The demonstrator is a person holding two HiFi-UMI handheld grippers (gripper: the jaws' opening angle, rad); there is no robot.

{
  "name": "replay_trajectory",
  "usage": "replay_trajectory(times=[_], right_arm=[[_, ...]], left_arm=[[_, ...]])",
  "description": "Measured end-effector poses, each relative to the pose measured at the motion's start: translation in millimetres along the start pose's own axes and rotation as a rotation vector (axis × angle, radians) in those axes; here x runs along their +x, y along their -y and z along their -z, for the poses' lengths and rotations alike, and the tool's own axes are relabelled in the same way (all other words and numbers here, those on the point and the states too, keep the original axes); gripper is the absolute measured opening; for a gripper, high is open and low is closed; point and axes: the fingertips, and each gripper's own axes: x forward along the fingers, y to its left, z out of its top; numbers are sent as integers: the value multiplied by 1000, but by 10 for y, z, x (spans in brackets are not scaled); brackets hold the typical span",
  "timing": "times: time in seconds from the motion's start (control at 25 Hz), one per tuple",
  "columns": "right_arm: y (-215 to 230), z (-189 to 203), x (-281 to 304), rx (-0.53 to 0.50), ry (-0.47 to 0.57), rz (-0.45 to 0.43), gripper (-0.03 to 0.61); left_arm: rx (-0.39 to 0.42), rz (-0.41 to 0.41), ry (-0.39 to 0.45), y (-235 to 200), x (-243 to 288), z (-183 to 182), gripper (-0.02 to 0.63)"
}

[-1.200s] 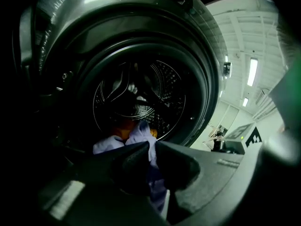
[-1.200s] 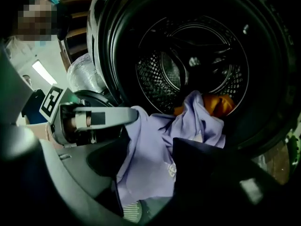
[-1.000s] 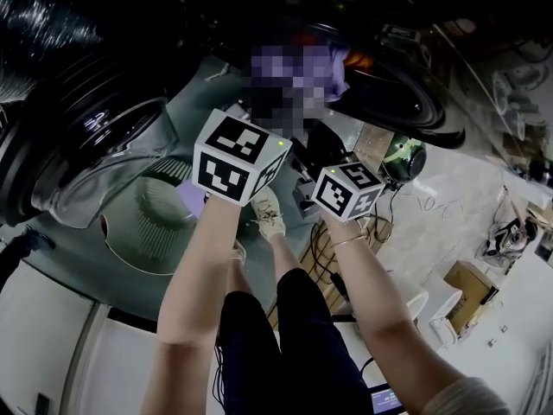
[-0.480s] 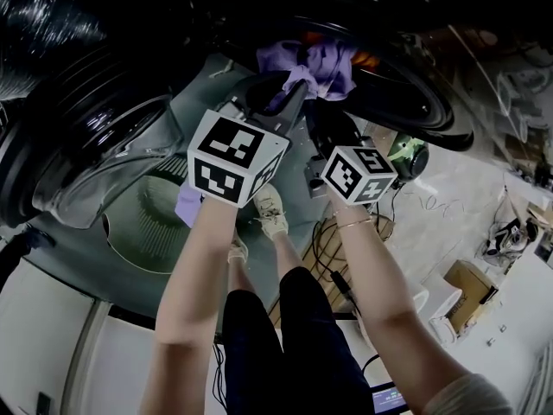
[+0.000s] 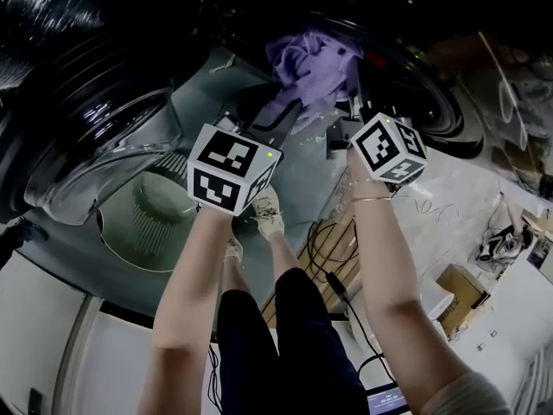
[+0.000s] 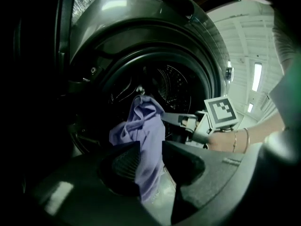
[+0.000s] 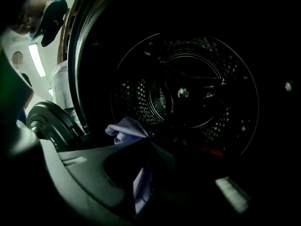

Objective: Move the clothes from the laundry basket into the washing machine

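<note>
Now, both tools are at the mouth of the washing machine (image 6: 141,27). The left gripper (image 6: 150,145) is clamped on a lilac garment (image 6: 141,131); cloth runs up between its jaws and a tail hangs below them. The right gripper (image 7: 151,147) is also closed on the same garment (image 7: 126,127), further in, pointing into the drum (image 7: 188,93). In the head view the garment (image 5: 307,59) sits bunched at the door opening, between the two grippers and part-way across the rim. The glass door (image 5: 95,145) stands open to the left. A red-orange item (image 7: 214,150) lies dimly on the drum floor.

Risks, as judged:
- The tail below the left jaws looks outside the drum. Letting go here could leave it draped over the rim or sliding out to the floor.
- If one gripper opens before the other, the cloth may swing back toward the opening.
- Loose folds could catch on the door seal when pushed inward.
- Dark interior; depth into the drum is hard to read.
</note>
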Motion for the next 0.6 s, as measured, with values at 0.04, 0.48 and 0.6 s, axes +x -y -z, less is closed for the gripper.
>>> replay_trajectory(times=[0.04, 0.48, 0.6], right_arm=[[23, -75, 36, -5, 25, 11, 31], [439, -791, 288, 10, 323, 145, 29], [534, -586, 414, 19, 239, 169, 20]], left_arm=[[-4, -2, -5, -15, -8, 41, 135], [-23, -9, -11, -142, -24, 363, 135], [-38, -11, -12, -149, -10, 466, 135]])
